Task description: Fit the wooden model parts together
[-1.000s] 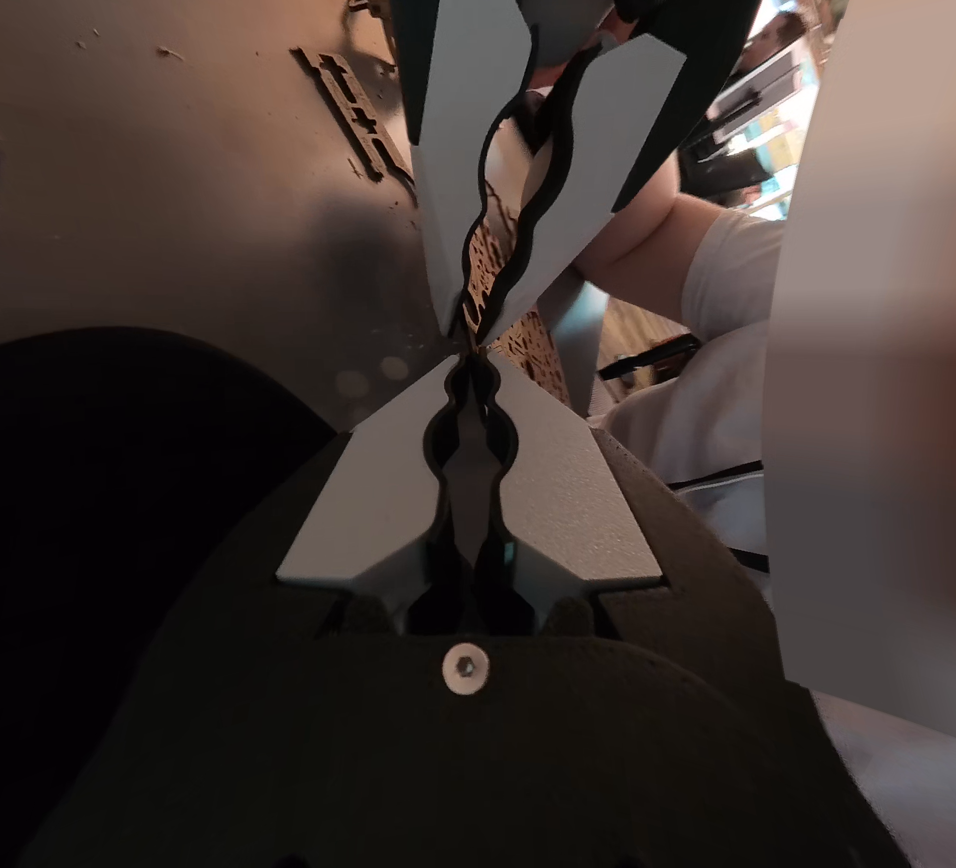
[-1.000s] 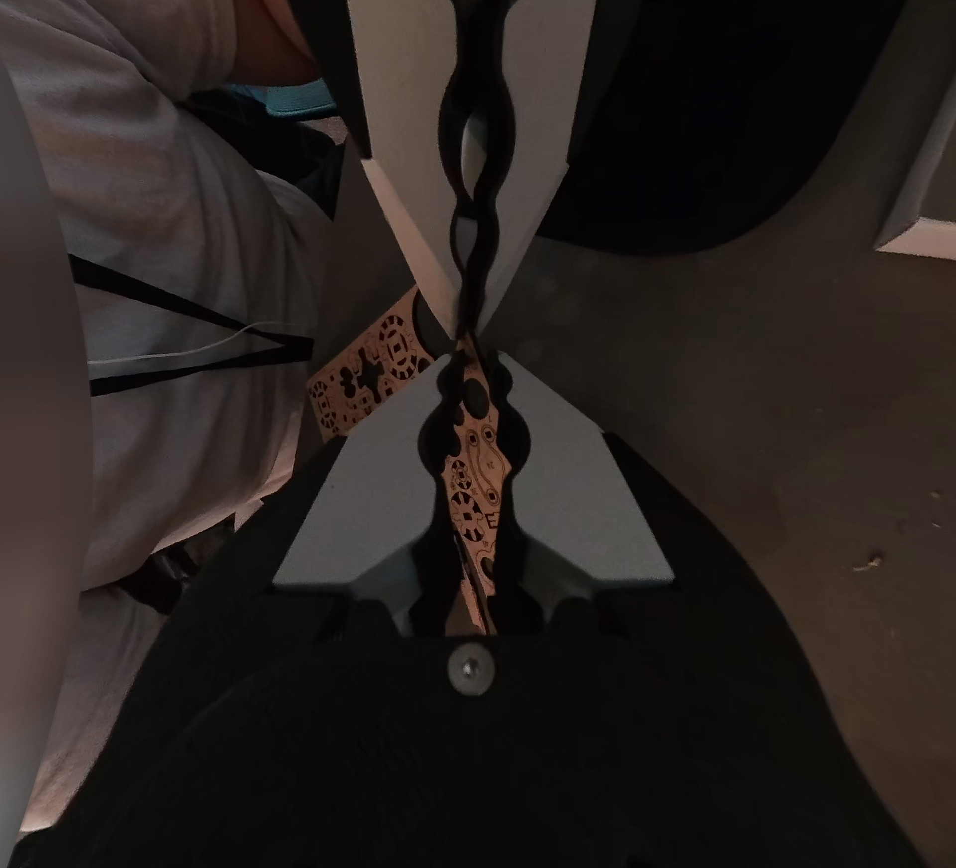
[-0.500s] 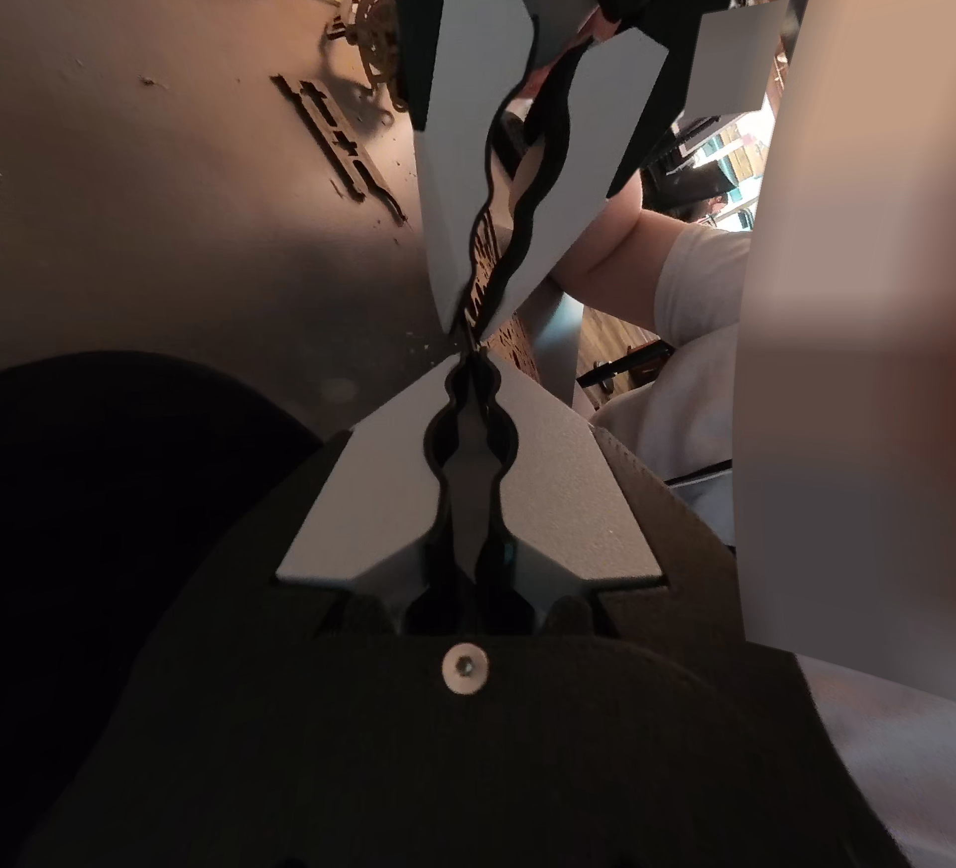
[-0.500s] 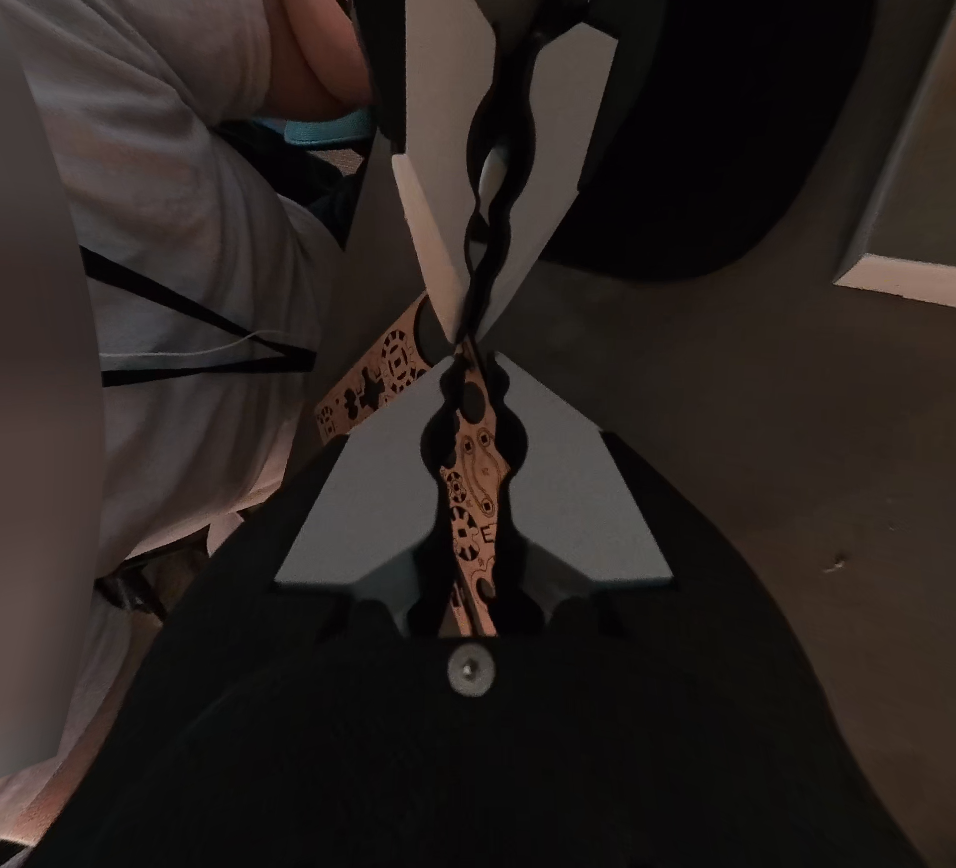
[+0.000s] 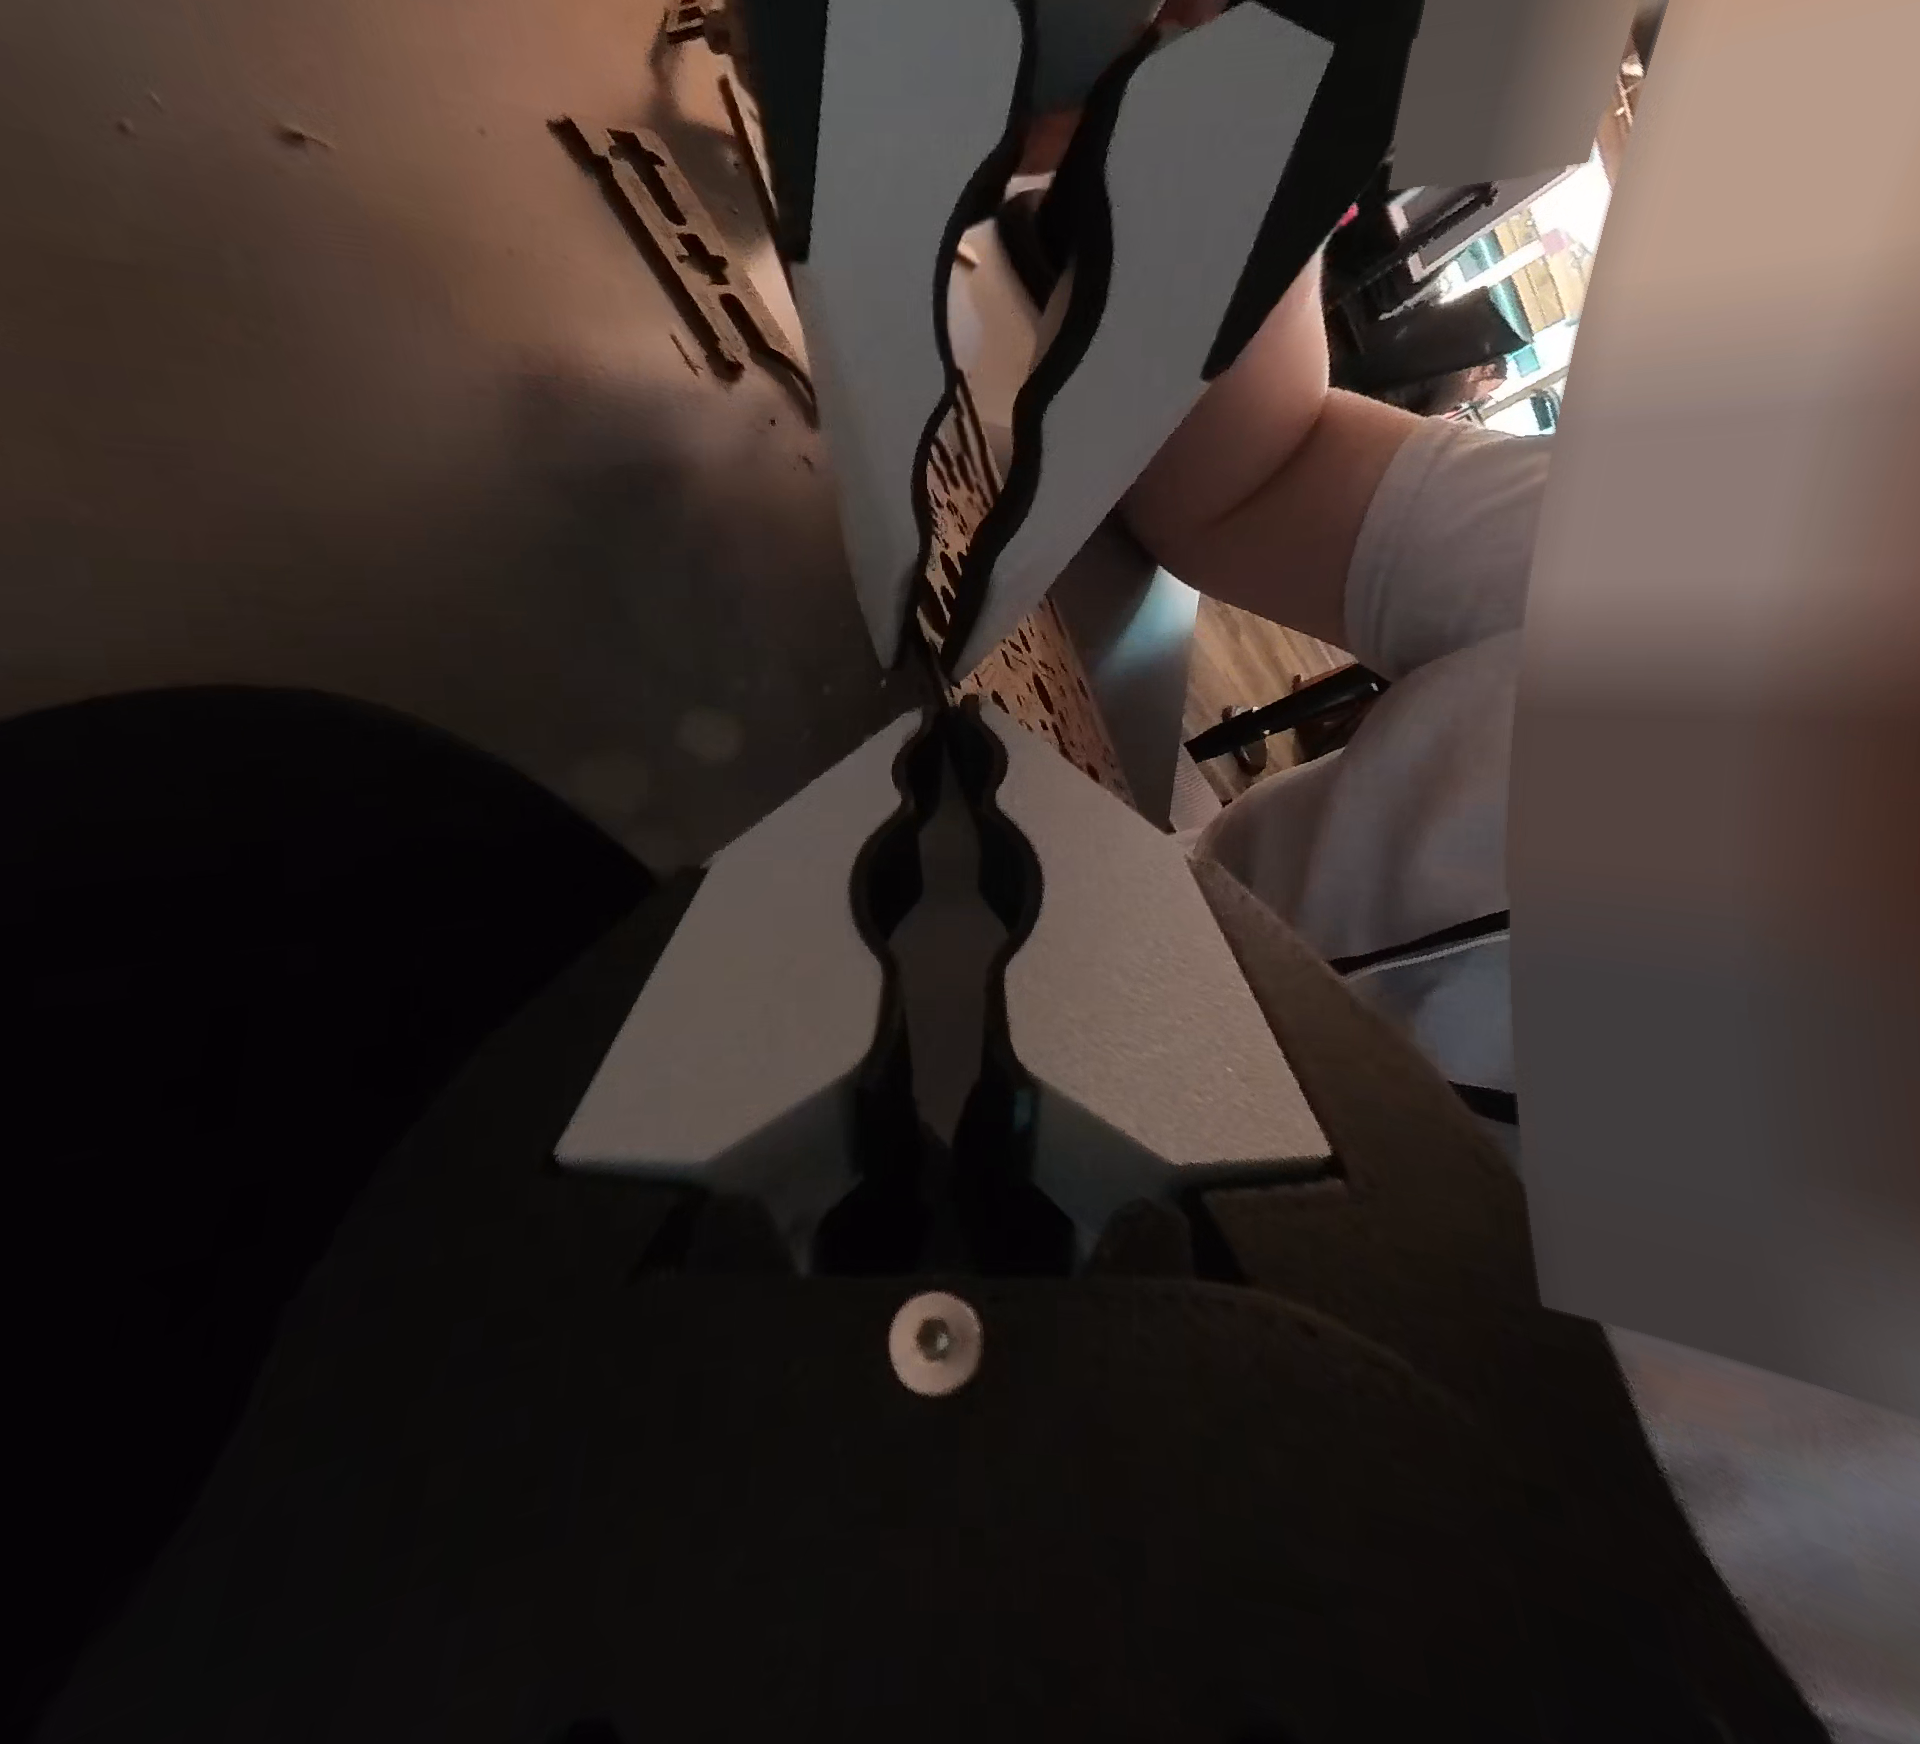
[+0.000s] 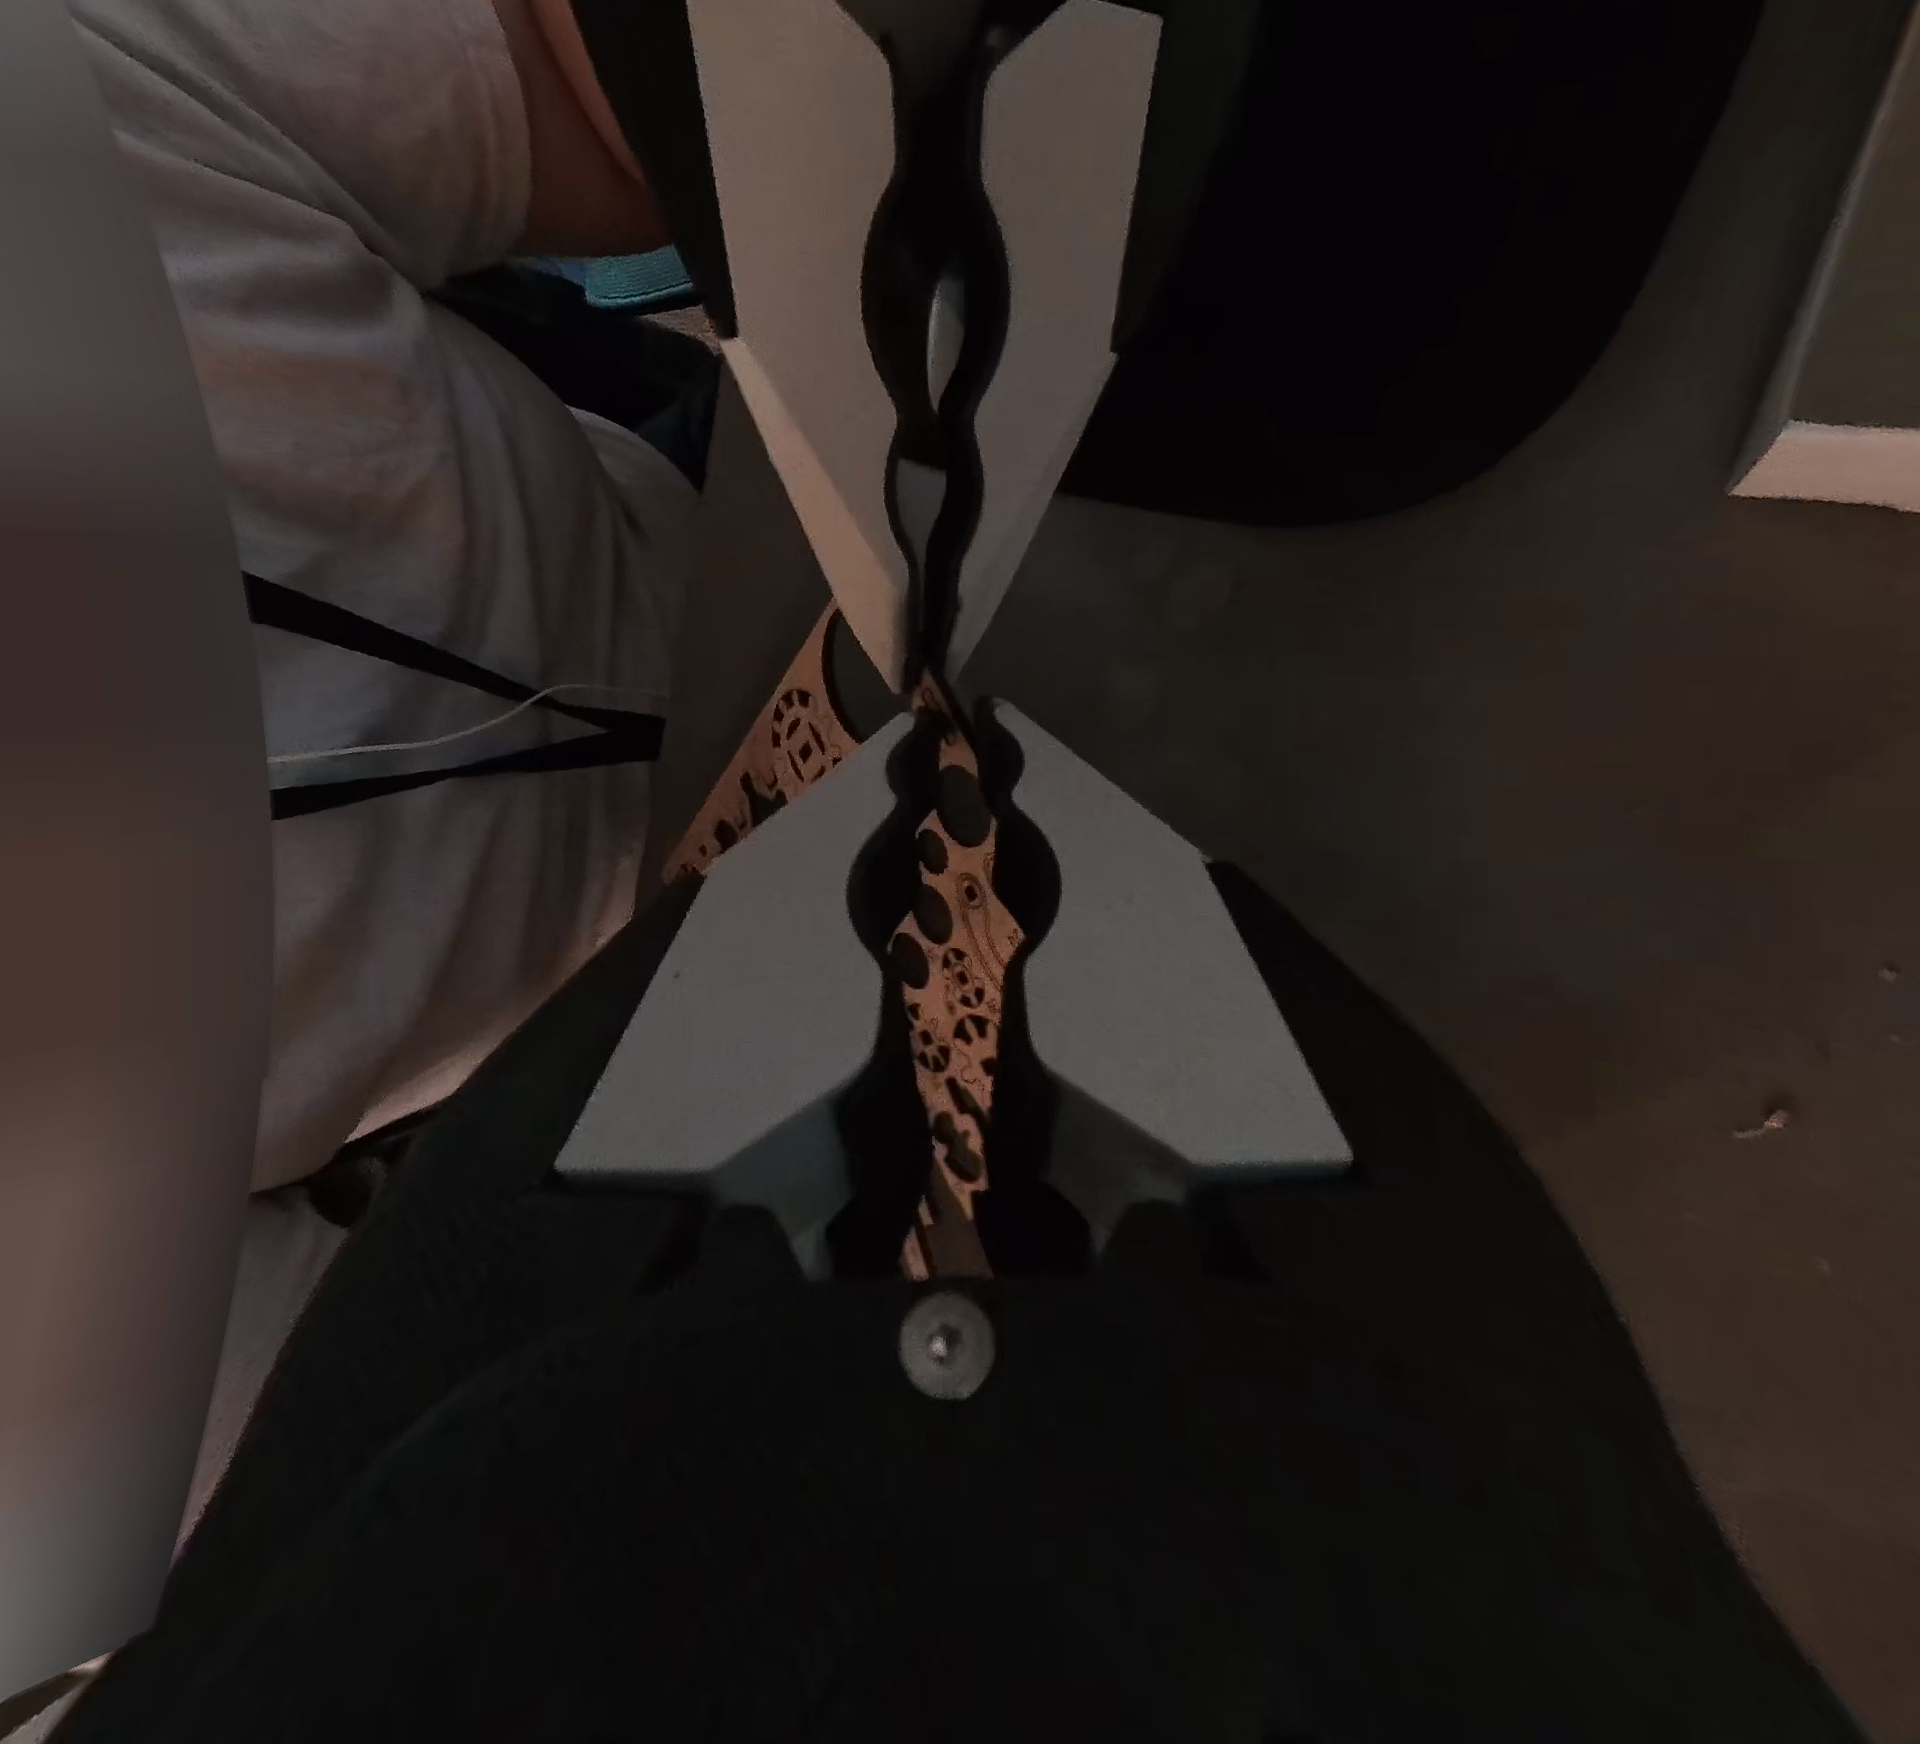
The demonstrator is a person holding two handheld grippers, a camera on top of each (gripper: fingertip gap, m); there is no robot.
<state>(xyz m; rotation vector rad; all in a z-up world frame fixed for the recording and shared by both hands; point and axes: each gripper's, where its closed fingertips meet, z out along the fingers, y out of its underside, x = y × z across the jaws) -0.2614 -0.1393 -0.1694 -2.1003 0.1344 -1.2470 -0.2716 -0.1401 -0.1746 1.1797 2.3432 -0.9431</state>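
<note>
We are holding a thin laser-cut wooden sheet (image 6: 961, 967) in the right gripper (image 6: 951, 718), whose fingers are pressed onto it along the wavy pads; the sheet runs edge-on between them and sticks out past the tips toward the person's white shirt (image 6: 343, 260). The left gripper (image 5: 940, 712) is meeting it tip to tip. Its fingers are drawn together at the tips, and they seem to be nipping the sheet's near edge or a small part there, though we cannot tell which, since the contact is hidden.

In our judgement we are working a part at the sheet's edge, either pressing it in or breaking it free. To do this well, we are keeping the right gripper steady as the anchor and letting the left one make small, straight pushes in the plane of the wood, because twisting could snap so thin a sheet. We are also keeping the two grippers nose to nose, so the load stays short.

A slotted wooden strip (image 5: 675, 250) is lying on the desk (image 5: 312, 395), well apart, ready for later.
</note>
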